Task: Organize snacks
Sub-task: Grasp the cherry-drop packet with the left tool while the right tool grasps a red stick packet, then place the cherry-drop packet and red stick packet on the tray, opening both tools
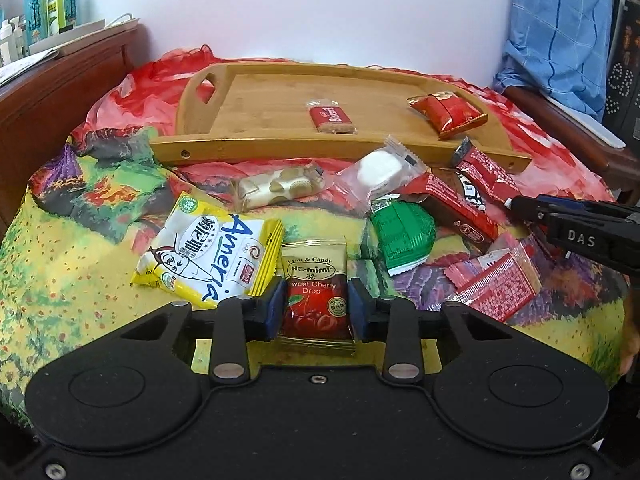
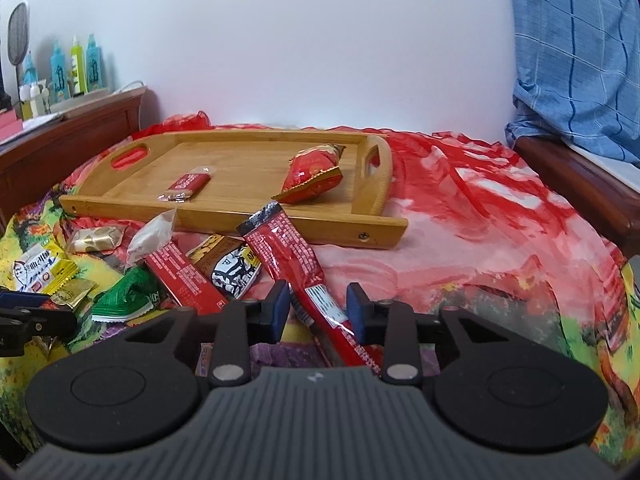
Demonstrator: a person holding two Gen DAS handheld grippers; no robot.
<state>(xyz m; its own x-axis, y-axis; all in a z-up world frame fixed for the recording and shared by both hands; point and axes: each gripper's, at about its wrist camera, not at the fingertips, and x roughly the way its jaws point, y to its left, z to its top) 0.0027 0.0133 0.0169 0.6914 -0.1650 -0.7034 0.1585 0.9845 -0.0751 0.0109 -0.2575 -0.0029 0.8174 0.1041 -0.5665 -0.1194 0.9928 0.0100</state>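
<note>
Bamboo tray (image 1: pixel 280 96) holds two snacks: one biscuit (image 1: pixel 331 117), one red packet (image 1: pixel 446 113).

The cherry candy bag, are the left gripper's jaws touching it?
Touching. In the left wrist view, the left gripper has both blue pads pressed against the sides of the cherry candy bag, with no gap showing on either side.

- The cherry drop packet (image 1: pixel 315 300) has its lower edge tucked behind the left gripper's (image 1: pixel 316 304) body.
- The long red stick pack (image 2: pixel 304 276) vanishes under the right gripper (image 2: pixel 317 308).
- The bottles (image 1: pixel 50 0) are cut by the frame's top, labels unreadable.
- The blue checked cloth (image 2: pixel 576 56) runs off the right edge.
</note>
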